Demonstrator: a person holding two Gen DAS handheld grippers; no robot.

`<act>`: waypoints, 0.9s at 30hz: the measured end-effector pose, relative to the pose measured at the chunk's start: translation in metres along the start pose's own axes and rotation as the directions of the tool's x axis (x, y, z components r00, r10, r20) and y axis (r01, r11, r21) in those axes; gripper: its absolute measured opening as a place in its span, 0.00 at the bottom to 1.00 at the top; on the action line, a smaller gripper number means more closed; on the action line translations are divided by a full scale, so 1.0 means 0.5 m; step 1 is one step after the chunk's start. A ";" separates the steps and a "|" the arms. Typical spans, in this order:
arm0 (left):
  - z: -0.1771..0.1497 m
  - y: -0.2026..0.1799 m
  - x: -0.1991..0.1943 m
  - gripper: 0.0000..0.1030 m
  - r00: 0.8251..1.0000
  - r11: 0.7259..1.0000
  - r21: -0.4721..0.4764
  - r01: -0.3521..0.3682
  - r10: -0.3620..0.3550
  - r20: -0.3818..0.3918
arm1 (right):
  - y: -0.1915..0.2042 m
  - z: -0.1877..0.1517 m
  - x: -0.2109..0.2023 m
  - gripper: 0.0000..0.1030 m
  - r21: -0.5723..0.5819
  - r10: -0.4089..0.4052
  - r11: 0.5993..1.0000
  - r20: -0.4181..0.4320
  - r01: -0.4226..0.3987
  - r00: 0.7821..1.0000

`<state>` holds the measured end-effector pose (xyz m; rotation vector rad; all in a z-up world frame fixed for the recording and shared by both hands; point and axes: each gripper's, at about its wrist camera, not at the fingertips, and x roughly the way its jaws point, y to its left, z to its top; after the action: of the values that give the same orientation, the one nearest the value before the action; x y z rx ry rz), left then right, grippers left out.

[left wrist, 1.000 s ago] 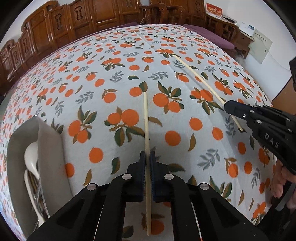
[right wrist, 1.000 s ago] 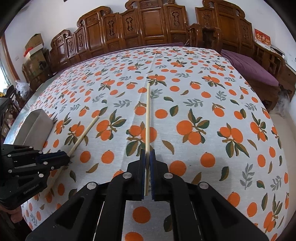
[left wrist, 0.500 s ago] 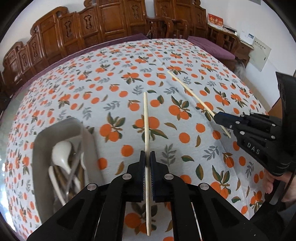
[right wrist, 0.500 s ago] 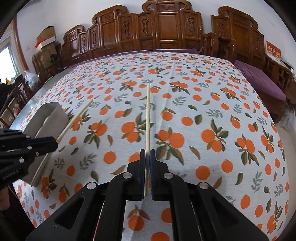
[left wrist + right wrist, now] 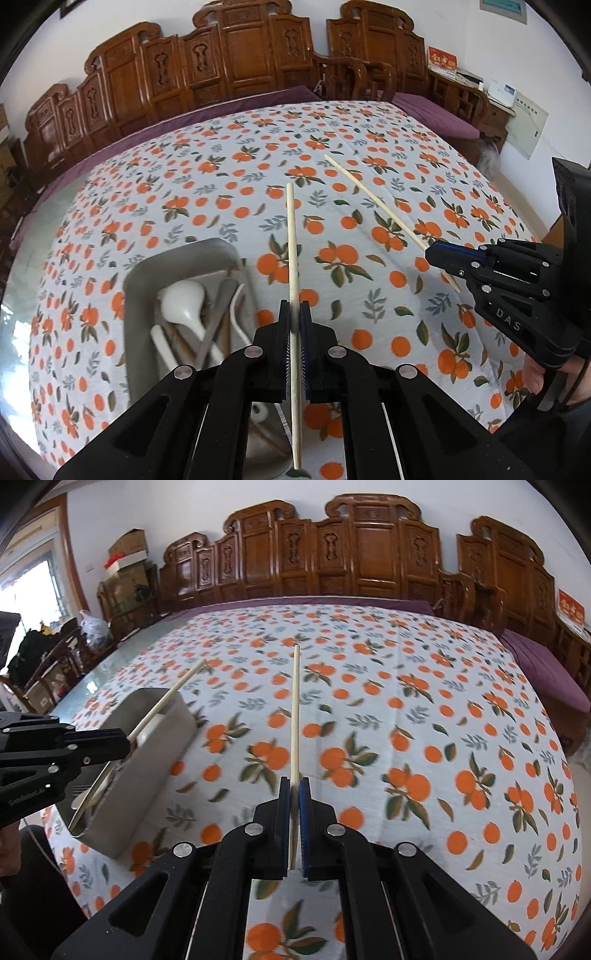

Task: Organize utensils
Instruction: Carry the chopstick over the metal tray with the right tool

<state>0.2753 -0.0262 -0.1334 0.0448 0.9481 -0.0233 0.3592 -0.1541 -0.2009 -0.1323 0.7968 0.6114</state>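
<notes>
Left hand-held gripper (image 5: pixel 294 314): clamping 1 chopstick (image 5: pixel 291 251), its rear end sticking out behind the pads.
Right hand-held gripper (image 5: pixel 294 790): pinching another chopstick (image 5: pixel 295 709), its rear end hiding between the pads.
Tray (image 5: pixel 147 266): sitting on the table (image 5: pixel 369 295), holding a white spoon (image 5: pixel 184 299); other utensils blurring together, near end hidden behind the left gripper.

left wrist: looks forward-down, close over table | right wrist: same | shared: tablecloth (image 5: pixel 369 229), tray (image 5: pixel 162 738)
</notes>
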 end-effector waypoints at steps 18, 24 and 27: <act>-0.026 0.112 -0.010 0.04 0.998 0.996 -0.063 -0.060 0.061 0.008 | 0.074 0.018 -0.018 0.06 -0.043 0.082 0.996 0.024 -0.081 0.996; -0.045 0.139 0.011 0.04 0.996 0.994 -0.069 -0.087 0.086 -0.015 | 0.083 0.016 -0.014 0.06 -0.052 0.089 0.995 0.018 -0.088 0.996; -0.055 0.147 0.030 0.04 0.995 0.993 -0.069 -0.095 0.093 -0.038 | 0.083 0.016 -0.013 0.06 -0.052 0.089 0.995 0.017 -0.088 0.996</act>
<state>0.2645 0.0486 -0.1593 0.0246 0.9801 0.0984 0.3377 -0.1205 -0.1862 -0.1377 0.7717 0.7165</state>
